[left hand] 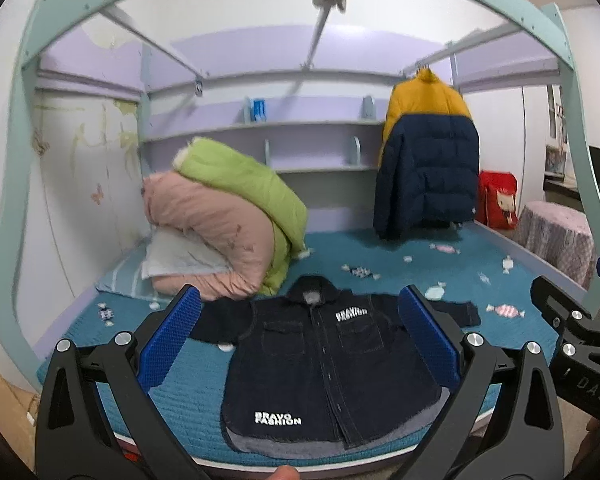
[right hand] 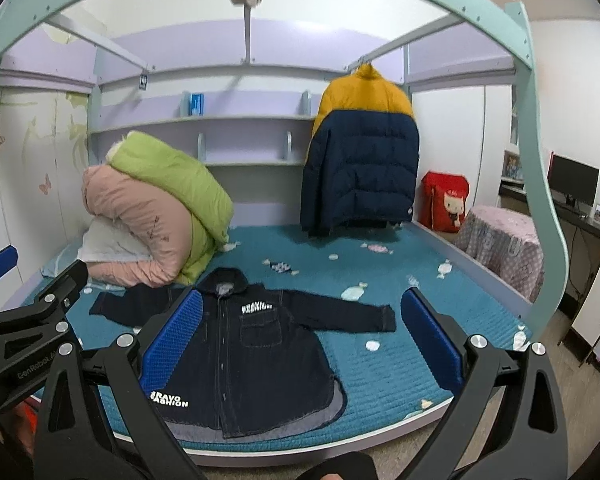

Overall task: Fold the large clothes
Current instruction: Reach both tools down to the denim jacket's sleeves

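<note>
A dark denim hooded jacket [left hand: 324,364] with white "BRAVO FASHION" lettering lies flat and face up on the teal bed [left hand: 204,392], sleeves spread to both sides, hem toward the front edge. My left gripper [left hand: 300,334] hovers above it, open, with nothing between its blue pads. In the right wrist view the same jacket [right hand: 244,360] sits left of centre, and my right gripper [right hand: 300,336] is open and empty above the bed [right hand: 400,376]. Each gripper's black body shows at the edge of the other's view.
Rolled pink and green quilts [left hand: 228,216] are piled on a pillow at the bed's back left. A yellow-and-navy puffer coat [left hand: 424,160] hangs at the back right. Beside the bed stand a red bag [right hand: 446,202] and a covered side table [right hand: 500,244]; a bunk frame arches overhead.
</note>
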### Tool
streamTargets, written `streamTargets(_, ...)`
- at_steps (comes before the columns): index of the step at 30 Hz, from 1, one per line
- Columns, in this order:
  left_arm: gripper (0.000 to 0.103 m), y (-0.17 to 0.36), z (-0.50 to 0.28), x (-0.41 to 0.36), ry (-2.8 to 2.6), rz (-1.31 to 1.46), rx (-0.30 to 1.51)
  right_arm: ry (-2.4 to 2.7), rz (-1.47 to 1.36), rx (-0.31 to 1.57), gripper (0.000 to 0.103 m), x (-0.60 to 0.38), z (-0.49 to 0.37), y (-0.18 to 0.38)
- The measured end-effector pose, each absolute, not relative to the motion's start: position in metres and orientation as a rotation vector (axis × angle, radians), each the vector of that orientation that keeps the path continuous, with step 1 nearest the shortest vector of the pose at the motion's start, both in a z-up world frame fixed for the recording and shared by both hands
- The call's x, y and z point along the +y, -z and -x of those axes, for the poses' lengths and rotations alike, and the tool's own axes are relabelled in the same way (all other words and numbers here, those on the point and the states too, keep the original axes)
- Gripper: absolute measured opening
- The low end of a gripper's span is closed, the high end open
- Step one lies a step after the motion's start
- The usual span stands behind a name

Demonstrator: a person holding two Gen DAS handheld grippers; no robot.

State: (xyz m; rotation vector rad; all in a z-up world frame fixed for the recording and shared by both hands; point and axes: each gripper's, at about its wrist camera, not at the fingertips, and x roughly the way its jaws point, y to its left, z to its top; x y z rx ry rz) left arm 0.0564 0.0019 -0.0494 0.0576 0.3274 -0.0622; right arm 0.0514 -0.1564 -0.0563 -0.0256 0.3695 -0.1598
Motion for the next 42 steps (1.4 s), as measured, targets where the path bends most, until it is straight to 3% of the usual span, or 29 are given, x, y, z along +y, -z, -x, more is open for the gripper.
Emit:
streamTargets(18,0.099,0.174,-0.226,0.064,0.01,-0.052,0.656,0.088,0.081,0.622,0.096,-0.112,-0.208,0.152)
streamTargets(31,0.098,0.323,-0.369,0.232,-0.069,0.174,0.917,-0.088,0.104,0.785,0.096,-0.035,-0.369,0.282)
streamTargets(36,0.098,0.358,-0.426,0.292,-0.127,0.219,0.949,-0.127,0.087,0.812,0.095,-0.008,-0.418,0.317)
streamTargets(39,0.098,0.379,-0.465,0.332,-0.137,0.291,0.973,-0.166,0.073,0.827,0.07,0.008,-0.444,0.337)
streamTargets(41,0.098,0.389,-0.486,0.364,-0.166,0.387,0.978,-0.214,0.061,0.861,0.041,0.023,-0.466,0.354)
streamTargets(42,0.098,0.394,-0.494,0.376,-0.185,0.411,0.975,-0.235,0.051,0.874,0.034,0.029,-0.473,0.36)
